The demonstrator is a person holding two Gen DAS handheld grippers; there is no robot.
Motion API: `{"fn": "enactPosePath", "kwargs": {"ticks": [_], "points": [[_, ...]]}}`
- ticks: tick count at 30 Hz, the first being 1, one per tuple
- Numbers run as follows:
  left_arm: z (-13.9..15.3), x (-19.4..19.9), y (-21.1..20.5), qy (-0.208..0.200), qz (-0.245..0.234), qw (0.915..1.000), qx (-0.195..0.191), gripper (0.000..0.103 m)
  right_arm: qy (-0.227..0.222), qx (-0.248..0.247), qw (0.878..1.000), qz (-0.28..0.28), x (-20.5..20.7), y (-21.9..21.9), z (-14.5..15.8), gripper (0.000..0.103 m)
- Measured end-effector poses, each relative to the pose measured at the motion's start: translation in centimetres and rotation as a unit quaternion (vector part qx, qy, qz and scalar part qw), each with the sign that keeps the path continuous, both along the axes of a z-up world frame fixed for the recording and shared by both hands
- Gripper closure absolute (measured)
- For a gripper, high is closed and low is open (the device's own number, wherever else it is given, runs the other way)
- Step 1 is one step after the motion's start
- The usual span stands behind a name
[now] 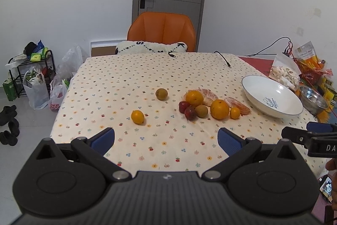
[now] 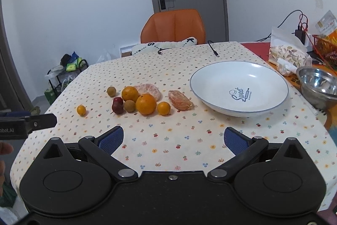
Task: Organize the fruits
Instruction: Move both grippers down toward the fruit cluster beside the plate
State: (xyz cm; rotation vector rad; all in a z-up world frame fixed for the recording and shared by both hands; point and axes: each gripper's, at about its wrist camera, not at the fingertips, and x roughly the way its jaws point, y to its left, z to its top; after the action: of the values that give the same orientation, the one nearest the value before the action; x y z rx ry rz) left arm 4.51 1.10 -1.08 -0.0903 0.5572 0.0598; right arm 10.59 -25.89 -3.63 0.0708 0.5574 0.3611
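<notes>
Fruit lies loose on the flowered tablecloth (image 1: 126,85): two oranges (image 2: 146,104) (image 2: 130,93), a small orange fruit (image 2: 163,108), a lone small one (image 2: 81,110) to the left, two brown longans (image 2: 129,105) (image 2: 111,91), two dark red fruits (image 2: 117,107), and peeled orange pieces (image 2: 180,100) (image 2: 148,89). An empty white plate (image 2: 219,85) sits right of them. My left gripper (image 1: 166,141) is open over the near table, short of the fruit. My right gripper (image 2: 173,140) is open too, holding nothing, near the front edge.
A steel bowl (image 2: 318,85) and a snack bag (image 2: 288,54) stand right of the plate, with a red basket (image 2: 325,47) behind. A cable (image 2: 212,47) lies at the table's far edge. An orange chair (image 2: 173,26) stands beyond. Bags and a rack (image 1: 29,77) are on the floor left.
</notes>
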Motion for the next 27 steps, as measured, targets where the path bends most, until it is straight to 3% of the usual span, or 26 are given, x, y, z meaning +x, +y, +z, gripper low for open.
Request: {"fn": "enactPosePath", "kwargs": {"ticks": [9,15,21,27], "points": [[-0.8,2.4,-0.1,-0.003,-0.008,0.9998,-0.019,0.002,0.004,0.038,0.999,0.010,2.1,-0.8,-0.7,0.002],[-1.3,4.0,-0.5,-0.006,-0.015,0.9996,-0.022,0.003,0.016,0.052,0.998,0.026,3.7,-0.5,-1.3,0.022],[-1.8,5.7,-0.7,-0.004,-0.025,0.9993,-0.029,0.006,0.026,0.055,0.997,0.036,5.0,0.0,-1.8,0.033],[-2.5,7.5,-0.8,0.006,-0.032,0.9988,-0.036,0.017,0.039,0.058,0.997,0.044,6.3,0.6,-2.4,0.042]]}}
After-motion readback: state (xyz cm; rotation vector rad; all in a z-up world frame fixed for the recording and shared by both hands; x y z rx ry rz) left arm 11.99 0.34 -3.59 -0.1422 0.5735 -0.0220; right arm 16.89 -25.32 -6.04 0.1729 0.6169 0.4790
